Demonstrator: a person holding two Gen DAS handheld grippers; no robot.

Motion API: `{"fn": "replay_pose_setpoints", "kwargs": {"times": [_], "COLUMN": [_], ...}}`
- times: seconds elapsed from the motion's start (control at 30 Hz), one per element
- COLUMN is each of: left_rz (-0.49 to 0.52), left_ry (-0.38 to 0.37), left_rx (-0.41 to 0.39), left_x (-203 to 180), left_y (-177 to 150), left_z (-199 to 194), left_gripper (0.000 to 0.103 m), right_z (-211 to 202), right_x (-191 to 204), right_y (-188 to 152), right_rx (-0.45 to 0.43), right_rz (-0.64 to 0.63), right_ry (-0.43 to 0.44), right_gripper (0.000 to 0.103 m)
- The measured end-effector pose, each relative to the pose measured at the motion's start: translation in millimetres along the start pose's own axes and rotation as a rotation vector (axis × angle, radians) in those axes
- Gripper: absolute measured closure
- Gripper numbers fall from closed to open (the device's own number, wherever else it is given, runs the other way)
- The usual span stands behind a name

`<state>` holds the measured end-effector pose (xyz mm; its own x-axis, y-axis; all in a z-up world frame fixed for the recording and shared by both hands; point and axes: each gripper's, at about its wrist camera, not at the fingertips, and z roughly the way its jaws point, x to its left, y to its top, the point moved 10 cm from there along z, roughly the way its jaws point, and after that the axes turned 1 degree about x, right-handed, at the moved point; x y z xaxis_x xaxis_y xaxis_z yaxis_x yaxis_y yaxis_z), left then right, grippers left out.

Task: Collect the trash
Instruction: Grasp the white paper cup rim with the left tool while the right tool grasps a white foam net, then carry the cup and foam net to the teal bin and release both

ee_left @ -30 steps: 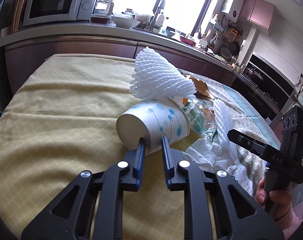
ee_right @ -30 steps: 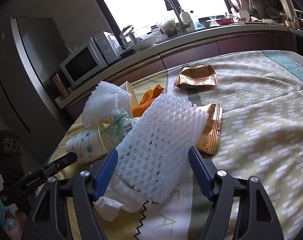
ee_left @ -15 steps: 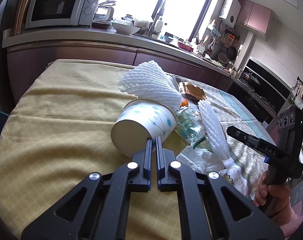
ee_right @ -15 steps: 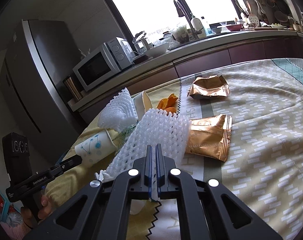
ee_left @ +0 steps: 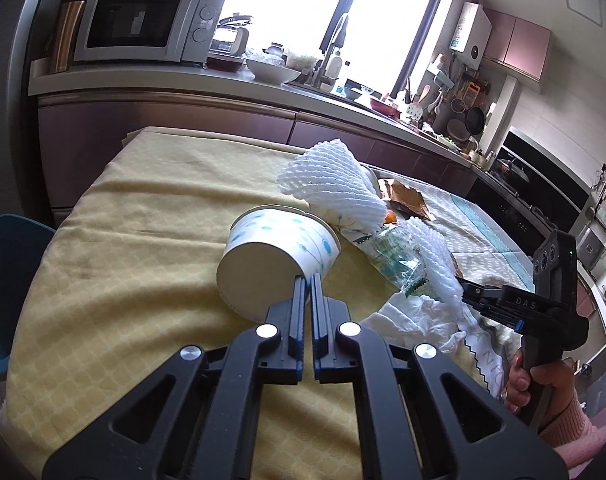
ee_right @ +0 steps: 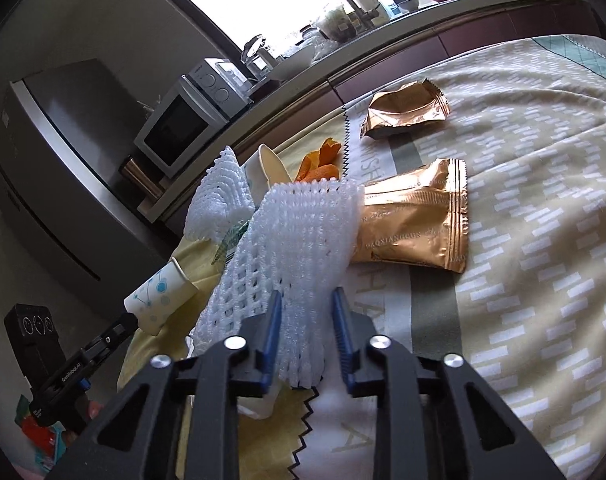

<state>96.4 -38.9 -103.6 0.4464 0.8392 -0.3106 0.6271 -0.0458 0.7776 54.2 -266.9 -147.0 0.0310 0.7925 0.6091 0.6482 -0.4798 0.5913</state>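
My left gripper [ee_left: 307, 280] is shut on the base edge of a white paper cup with blue dots [ee_left: 279, 258], which lies tipped on its side; it also shows in the right wrist view [ee_right: 161, 294]. A white foam net [ee_left: 333, 182] sticks out of the cup's mouth. My right gripper [ee_right: 306, 300] has its jaws partly apart around a second white foam net [ee_right: 303, 236], which lies between the fingers. A clear green-printed wrapper [ee_left: 395, 256] and crumpled white tissue [ee_left: 419, 320] lie between the two grippers.
Two gold snack wrappers [ee_right: 419, 216] [ee_right: 403, 110] and orange peel [ee_right: 319, 162] lie on the cloth-covered table [ee_left: 143, 216]. A blue bin [ee_left: 7, 280] stands left of the table. A counter with a microwave [ee_left: 139, 24] runs behind.
My left gripper closed on the cup's base edge and stays shut. My right gripper closed on the foam net half a second ago and its jaws have since come partly apart.
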Motion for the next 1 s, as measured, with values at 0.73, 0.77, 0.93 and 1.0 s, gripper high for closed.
{"fn": "replay_pose_setpoints", "kwargs": {"times": [0.73, 0.77, 0.93, 1.0], "left_rz": [-0.024, -0.032, -0.092, -0.114], "left_ry": [0.159, 0.176, 0.263, 0.304], "left_rx": [-0.134, -0.144, -0.183, -0.196], "left_x": [67, 74, 118, 137], "left_y": [20, 21, 25, 26], "left_z": [-81, -87, -116, -127], "left_gripper": [0.1, 0.1, 0.1, 0.1], "right_z": [0, 8, 52, 68], "right_x": [149, 160, 203, 219], "right_y": [19, 16, 2, -1], "right_rx": [-0.05, -0.03, 0.062, 0.095], "right_rz": [-0.345, -0.365, -0.441, -0.46], "right_ry": [0.198, 0.214, 0.283, 0.311], "right_gripper": [0.093, 0.093, 0.093, 0.093]}}
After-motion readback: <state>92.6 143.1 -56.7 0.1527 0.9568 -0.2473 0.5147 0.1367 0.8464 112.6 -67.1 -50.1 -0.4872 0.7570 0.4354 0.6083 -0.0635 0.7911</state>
